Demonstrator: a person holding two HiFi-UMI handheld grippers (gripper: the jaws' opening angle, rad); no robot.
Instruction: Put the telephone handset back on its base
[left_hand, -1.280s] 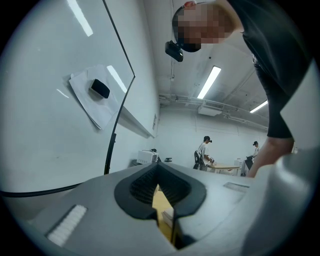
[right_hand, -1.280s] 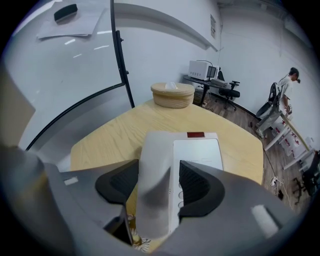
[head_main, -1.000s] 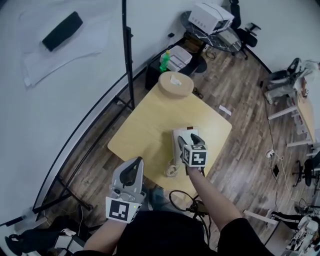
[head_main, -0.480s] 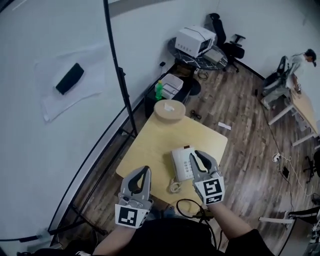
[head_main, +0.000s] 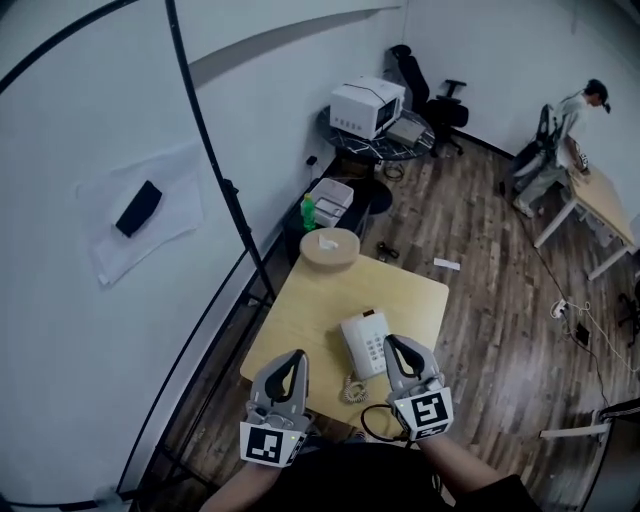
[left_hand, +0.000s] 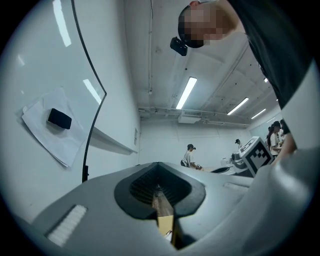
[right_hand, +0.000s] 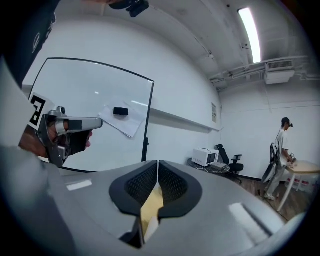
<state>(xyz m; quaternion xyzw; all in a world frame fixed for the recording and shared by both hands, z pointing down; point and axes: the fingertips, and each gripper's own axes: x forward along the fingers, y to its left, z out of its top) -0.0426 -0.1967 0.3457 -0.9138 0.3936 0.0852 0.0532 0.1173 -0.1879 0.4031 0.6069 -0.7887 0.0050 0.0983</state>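
The white telephone (head_main: 366, 343) sits on the light wooden table (head_main: 310, 310), near its front edge. Its handset (head_main: 353, 338) lies along the left side of the base, and the coiled cord (head_main: 352, 390) hangs off the front. My right gripper (head_main: 394, 343) is shut and empty, just right of the phone and apart from it. My left gripper (head_main: 296, 357) is also shut and empty, left of the cord. In the gripper views both the left gripper (left_hand: 157, 189) and the right gripper (right_hand: 158, 163) point up and away from the table, with their jaws together.
A round wooden box (head_main: 328, 247) stands at the table's far corner. A black whiteboard stand (head_main: 215, 170) runs along the left. Behind are a green bottle (head_main: 308, 211), a white machine (head_main: 366, 105) on a round table, an office chair (head_main: 436, 92) and a person (head_main: 570, 112) at a desk.
My right gripper has drawn back from over the phone toward me and its jaws have closed. The left gripper has moved nearer to the table's front edge. The view takes in more of the room.
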